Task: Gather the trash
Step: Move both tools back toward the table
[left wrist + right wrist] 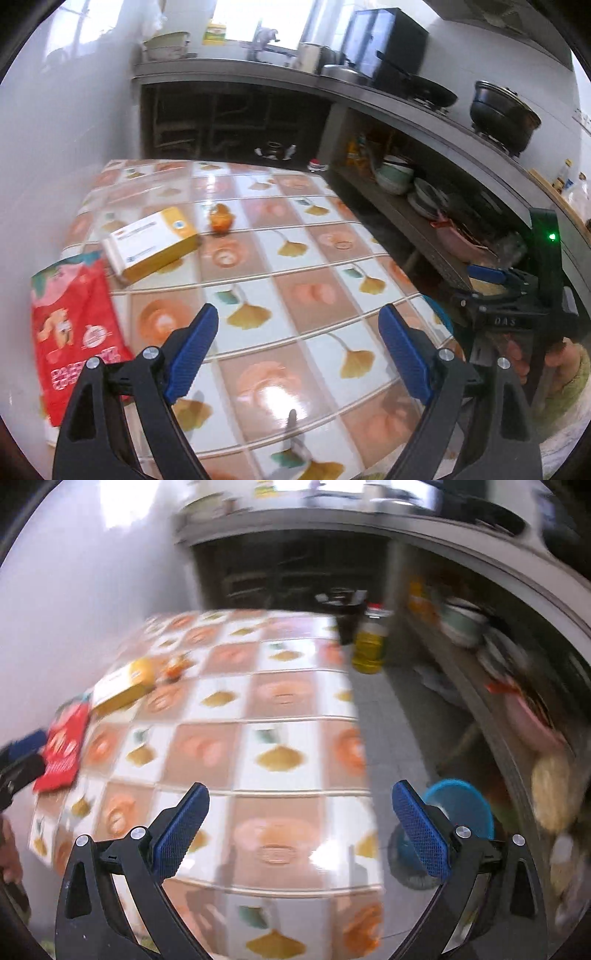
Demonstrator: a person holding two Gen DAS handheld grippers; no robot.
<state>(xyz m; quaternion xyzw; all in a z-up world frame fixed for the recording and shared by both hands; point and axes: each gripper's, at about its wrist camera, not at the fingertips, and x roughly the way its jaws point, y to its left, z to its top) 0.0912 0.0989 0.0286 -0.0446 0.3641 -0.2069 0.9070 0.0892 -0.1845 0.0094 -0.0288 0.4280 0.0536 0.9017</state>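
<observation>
Looking down through the left wrist camera, I have the left tool (299, 347) over the table (295, 266), its blue pads spread wide with nothing between them, only the patterned tablecloth below. The trash lies toward the table's far-left side: a red snack packet (74, 332) at the left edge, a yellow and white box (155, 242) just beyond it and touching or nearly touching its top corner, and a small orange crumpled wrapper (221, 220) just right of the box's far end. At the right edge of this view I see my right tool (491, 280) beside the table, held by a hand (532, 354) in a green sleeve.

From the right wrist camera, blurred by motion, the right tool (299, 827) has its jaws fully apart and empty, above the table's near-right part. The red packet (62, 753), the box (122, 690) and the orange wrapper (175, 668) sit well apart from it on the far left. On the floor beside the table I see a blue basket (465, 808) and a yellow oil bottle (369, 646).
</observation>
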